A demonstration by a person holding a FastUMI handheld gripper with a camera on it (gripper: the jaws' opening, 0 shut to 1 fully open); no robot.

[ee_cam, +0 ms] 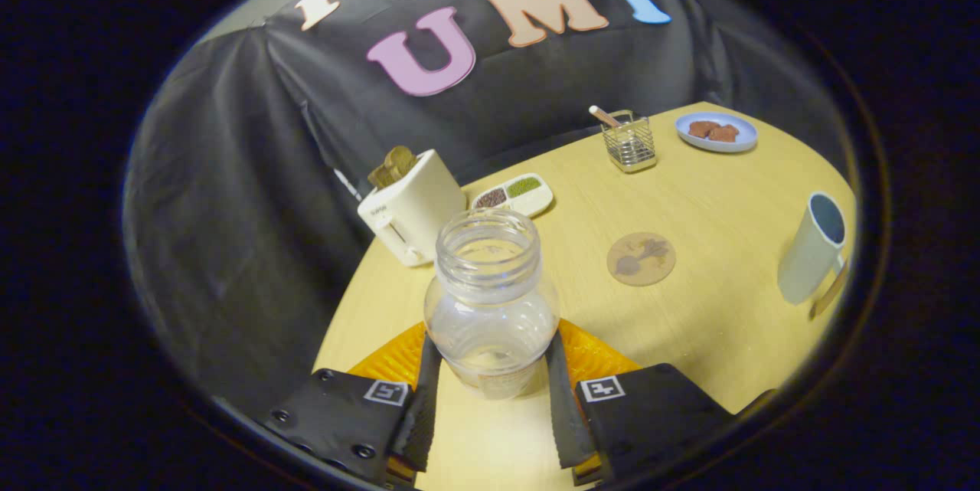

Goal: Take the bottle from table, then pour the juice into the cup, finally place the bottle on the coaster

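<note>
The bottle [491, 306] is clear plastic, round-shouldered, with a ribbed, threaded neck and an open mouth with no cap on it; it looks nearly empty, and a small label shows low on its body. It sits upright between the two fingers of the gripper [491, 391], which press against its lower sides, one on each flank, so the gripper is clamped on the bottle. Whether the bottle's base rests on the table [689, 322] or is raised just clear of it cannot be told. The view is tilted, so the table slopes across it. The table top is pale wood-grain laminate with a curved edge. Beyond the fingers and to the right of the bottle lies the coaster [641, 259], a flat round cork disc with a dark printed motif, apart from the bottle. Further right, near the table edge, stands the cup [813, 247], a tall pale mug, matte, with a dark interior. Just behind the bottle are a cream toaster [409, 207] with bread in its slot and a divided white dish [514, 195] of grains. Further back stand a wire mesh holder [628, 142] and a blue plate [717, 132] carrying brown pieces.
</note>
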